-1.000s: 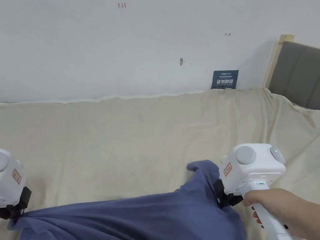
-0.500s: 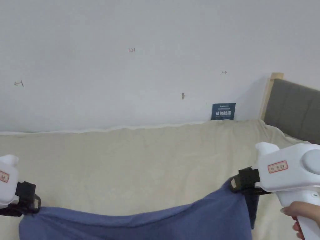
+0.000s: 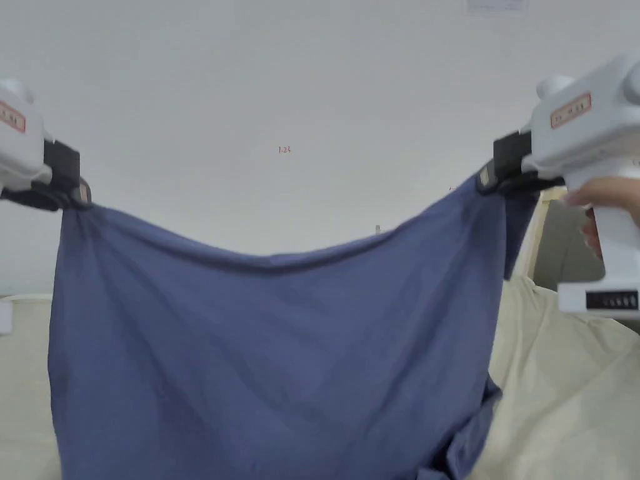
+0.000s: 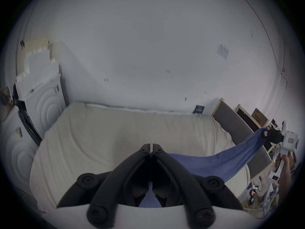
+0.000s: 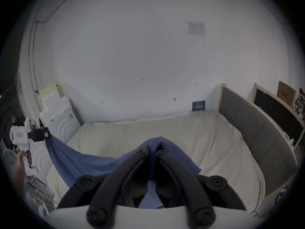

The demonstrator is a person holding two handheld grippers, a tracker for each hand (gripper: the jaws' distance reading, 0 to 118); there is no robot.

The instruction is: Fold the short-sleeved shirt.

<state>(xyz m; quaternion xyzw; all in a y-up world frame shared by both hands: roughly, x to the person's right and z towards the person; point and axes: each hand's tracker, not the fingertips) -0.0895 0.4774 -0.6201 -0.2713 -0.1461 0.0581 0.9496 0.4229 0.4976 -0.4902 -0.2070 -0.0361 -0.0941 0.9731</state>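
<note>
Your left gripper (image 3: 78, 194) at nine o'clock and right gripper (image 3: 486, 178) at three o'clock each clamp a corner of the blue shirt (image 3: 275, 350), which hangs spread above the bed (image 3: 562, 375).

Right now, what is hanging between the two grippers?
In the head view, the blue shirt spans the gap, its top edge sagging from the left gripper to the right gripper, each shut on a corner. Behind it are the wall and the bed.
</note>
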